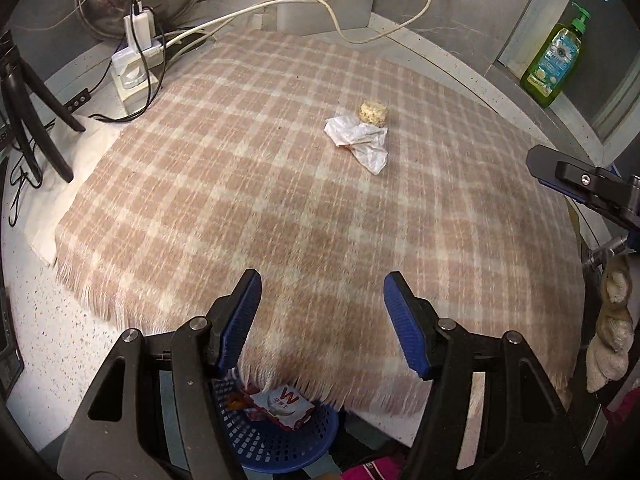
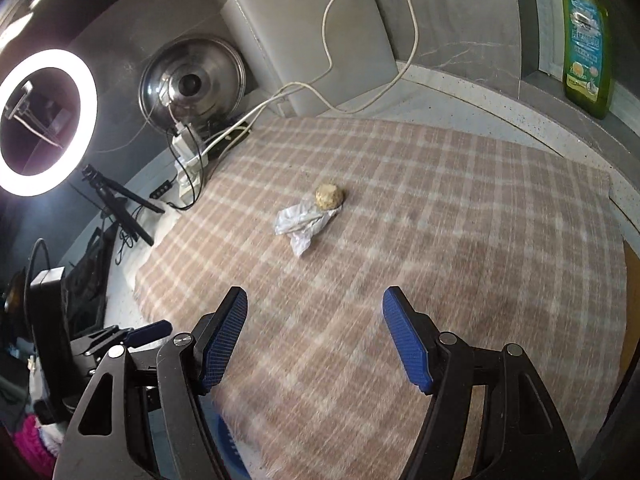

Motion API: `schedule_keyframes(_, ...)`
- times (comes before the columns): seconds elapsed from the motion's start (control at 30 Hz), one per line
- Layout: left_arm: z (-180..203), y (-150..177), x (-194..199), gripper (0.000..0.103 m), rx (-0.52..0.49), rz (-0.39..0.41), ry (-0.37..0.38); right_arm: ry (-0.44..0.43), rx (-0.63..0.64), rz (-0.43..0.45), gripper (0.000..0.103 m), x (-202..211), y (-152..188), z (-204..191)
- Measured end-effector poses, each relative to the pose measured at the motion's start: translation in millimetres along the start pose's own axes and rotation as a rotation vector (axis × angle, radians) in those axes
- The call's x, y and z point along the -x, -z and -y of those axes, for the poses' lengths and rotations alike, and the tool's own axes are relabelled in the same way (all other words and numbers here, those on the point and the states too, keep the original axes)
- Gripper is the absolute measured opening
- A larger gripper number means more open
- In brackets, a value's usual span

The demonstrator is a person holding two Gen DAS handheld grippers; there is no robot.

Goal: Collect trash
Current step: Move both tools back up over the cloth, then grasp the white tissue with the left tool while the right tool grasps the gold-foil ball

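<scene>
Left wrist view shows a plaid blanket (image 1: 280,200) over a speckled counter (image 1: 48,340), a green soap bottle (image 1: 554,64) on the ledge; crumpled white paper (image 1: 358,138) touches a beige lump (image 1: 374,113) mid-blanket; a blue basket (image 1: 276,436) below holds a wrapper (image 1: 284,404); left gripper (image 1: 322,326) and right gripper (image 2: 314,336) both gape wide, holding nothing.

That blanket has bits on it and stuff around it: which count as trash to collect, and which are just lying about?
Job:
crumpled white wrapper
crumbly food lump
blue basket holding a snack packet

Lying about:
green soap bottle
steel pot lid
power strip
ring light
</scene>
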State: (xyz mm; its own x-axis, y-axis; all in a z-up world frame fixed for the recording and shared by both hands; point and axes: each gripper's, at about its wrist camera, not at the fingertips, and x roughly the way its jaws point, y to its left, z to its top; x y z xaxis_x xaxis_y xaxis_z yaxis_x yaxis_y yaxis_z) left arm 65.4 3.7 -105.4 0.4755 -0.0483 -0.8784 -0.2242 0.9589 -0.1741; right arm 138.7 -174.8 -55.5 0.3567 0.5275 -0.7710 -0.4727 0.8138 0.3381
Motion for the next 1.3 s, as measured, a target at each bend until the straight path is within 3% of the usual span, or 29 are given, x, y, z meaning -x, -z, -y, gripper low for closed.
schedule_keyframes(0.27, 5, -45, -32, 0.065, 0.045, -0.015, 0.053, -0.048, 0.009, -0.013, 0.069, -36, -37, 12)
schedule_keyframes(0.4, 10, -59, -46, 0.064, 0.033, -0.021, 0.06, -0.078, 0.01, -0.051, 0.056, -62, -52, 16)
schedule_keyframes(0.67, 16, -82, -75, 0.06, 0.033, -0.057, 0.066, -0.105, 0.001, -0.136, 0.05, -120, -76, 22)
schedule_keyframes(1.13, 26, -104, -111, 0.06, -0.013, -0.084, 0.049, -0.118, 0.031, -0.218, 0.046, -168, -87, 26)
schedule_keyframes(1.23, 28, -108, -115, 0.054, -0.024, -0.081, 0.039, -0.104, 0.054, -0.227, 0.045, -172, -86, 24)
schedule_keyframes(1.3, 29, -109, -117, 0.05, -0.029, -0.079, 0.035, -0.102, 0.063, -0.237, 0.039, -175, -86, 23)
